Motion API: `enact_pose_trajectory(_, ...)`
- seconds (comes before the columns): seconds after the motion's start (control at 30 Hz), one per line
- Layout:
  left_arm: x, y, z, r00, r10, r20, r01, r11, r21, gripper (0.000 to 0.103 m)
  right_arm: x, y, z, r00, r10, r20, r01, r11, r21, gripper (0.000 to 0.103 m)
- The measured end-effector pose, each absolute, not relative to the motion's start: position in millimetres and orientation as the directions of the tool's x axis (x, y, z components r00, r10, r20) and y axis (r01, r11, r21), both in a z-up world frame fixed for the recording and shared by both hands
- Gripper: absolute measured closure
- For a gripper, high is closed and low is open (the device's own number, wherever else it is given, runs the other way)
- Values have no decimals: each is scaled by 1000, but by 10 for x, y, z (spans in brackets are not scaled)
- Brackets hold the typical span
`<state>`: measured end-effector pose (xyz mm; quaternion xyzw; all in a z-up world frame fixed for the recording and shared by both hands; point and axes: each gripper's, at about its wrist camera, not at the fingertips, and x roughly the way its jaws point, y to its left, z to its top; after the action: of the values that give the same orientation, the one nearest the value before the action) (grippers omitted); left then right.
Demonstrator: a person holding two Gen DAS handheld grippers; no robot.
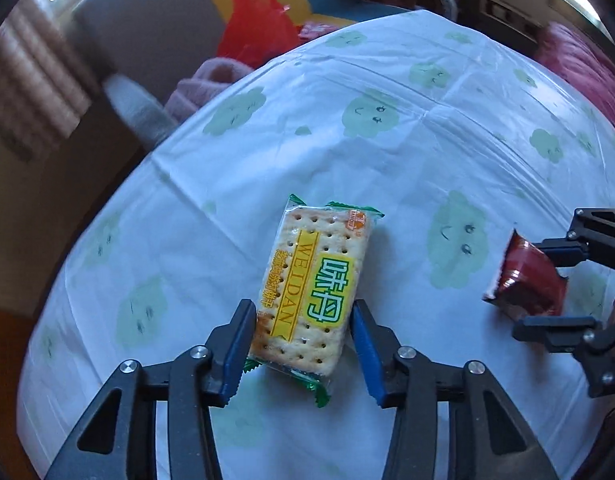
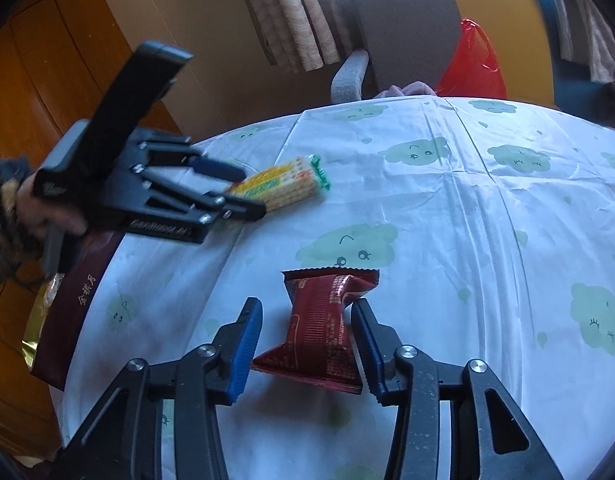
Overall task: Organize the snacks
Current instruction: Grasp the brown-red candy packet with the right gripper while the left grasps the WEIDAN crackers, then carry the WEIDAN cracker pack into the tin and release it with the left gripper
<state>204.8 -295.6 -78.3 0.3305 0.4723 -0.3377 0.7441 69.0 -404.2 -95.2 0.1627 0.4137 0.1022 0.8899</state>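
A cracker pack [image 1: 309,286] with a yellow and green label lies on the cloud-print tablecloth [image 1: 387,148]. My left gripper [image 1: 303,344] straddles its near end, jaws open, pads close to its sides. The pack also shows in the right wrist view [image 2: 283,184], with the left gripper [image 2: 243,188] around it. A dark red snack packet [image 2: 323,328] lies between the open jaws of my right gripper [image 2: 307,344]; the right pad is near its edge, the left pad apart. In the left wrist view the red packet [image 1: 527,280] sits between the right gripper's fingers [image 1: 555,324].
A dark red gift box [image 2: 73,312] with gold lining sits at the table's left edge. A grey chair [image 2: 387,28] with a red plastic bag [image 2: 471,64] and pink cloth [image 1: 203,84] stands behind the table. Curtains hang at the back.
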Motion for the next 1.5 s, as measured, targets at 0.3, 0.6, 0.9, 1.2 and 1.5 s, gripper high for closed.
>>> enact_pose_trajectory(0.3,1411,-2476,-726,316,-161,-935,623,779,76,55,752,-4072,-827,626,301,-720,-70,940,333,38)
enact_pose_trajectory(0.6,710,-2127,-607,398,-196,-896,551,832,62,80,750,-4016,-835,585,256,-769,-48,958,282,38)
enact_pose_trajectory(0.9,652,-1750,-497,322,-352,-879,542,830,-134,66,708,-3713,-893,539,111,-835,-36,993,109,79)
enact_pose_trajectory(1.2,827,-1856,-564,316,-298,-901,603,796,-52,30,316,-3471,-864,523,153,-839,-19,986,168,79)
enact_pose_trajectory(1.5,1001,-1965,-840,299,-264,-917,572,819,-49,55,224,-3488,-873,539,204,-817,11,968,249,72)
